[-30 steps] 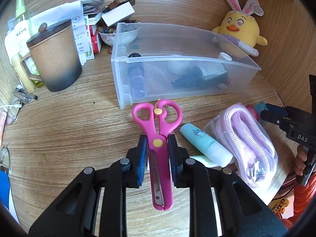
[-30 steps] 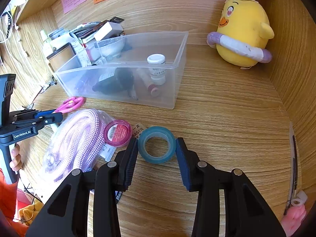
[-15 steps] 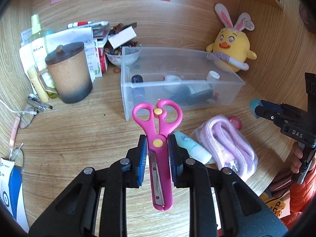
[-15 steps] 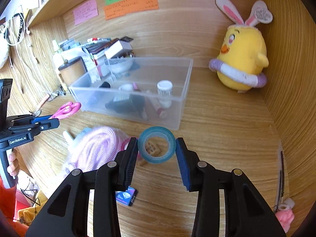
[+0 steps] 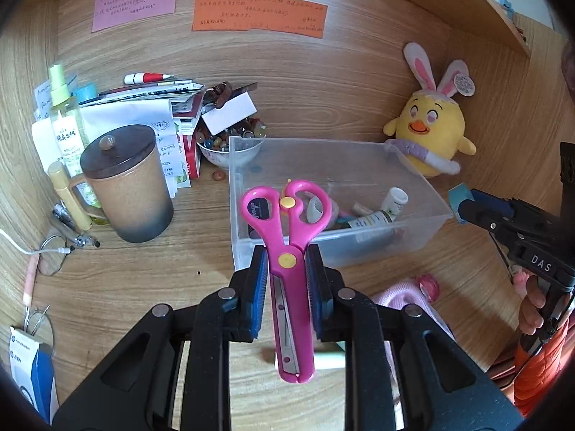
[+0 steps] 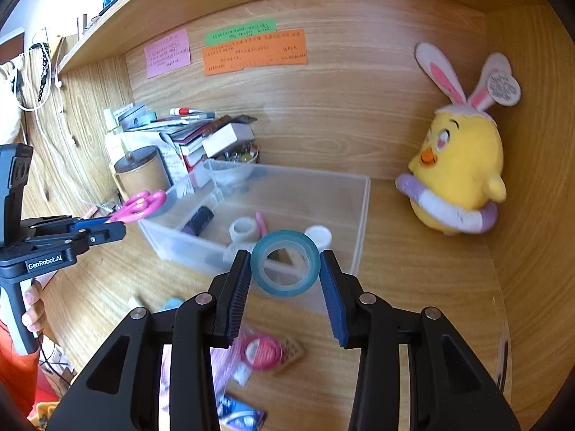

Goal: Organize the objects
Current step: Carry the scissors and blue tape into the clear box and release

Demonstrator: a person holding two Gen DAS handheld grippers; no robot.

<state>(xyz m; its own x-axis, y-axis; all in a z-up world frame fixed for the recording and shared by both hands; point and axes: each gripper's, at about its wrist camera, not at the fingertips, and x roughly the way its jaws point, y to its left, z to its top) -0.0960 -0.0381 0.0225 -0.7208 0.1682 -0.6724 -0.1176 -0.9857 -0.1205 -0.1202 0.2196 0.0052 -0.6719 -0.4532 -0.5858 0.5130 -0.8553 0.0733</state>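
My left gripper [image 5: 287, 262] is shut on pink scissors [image 5: 289, 237], held in the air with the handles pointing at the clear plastic bin [image 5: 424, 190]. My right gripper [image 6: 285, 269] is shut on a teal tape roll [image 6: 285, 267], held above the desk at the bin's near wall [image 6: 363, 212]. The bin holds bottles, a white tape roll [image 6: 242, 228] and small items. The left gripper with the scissors [image 6: 140, 206] shows at the left of the right wrist view. The right gripper [image 5: 463, 208] shows at the right of the left wrist view.
A lidded brown mug [image 5: 125, 186], papers and a bowl of beads [image 5: 230, 147] stand left of the bin. A yellow chick plush [image 6: 456, 179] sits at the right wall. A pink rope bundle [image 5: 406, 294], pink tape roll [image 6: 260, 352] and small packets lie on the desk below.
Both grippers have risen from the desk with their objects and moved toward the bin. The scissors and the teal tape roll were low over the desk and are now high.
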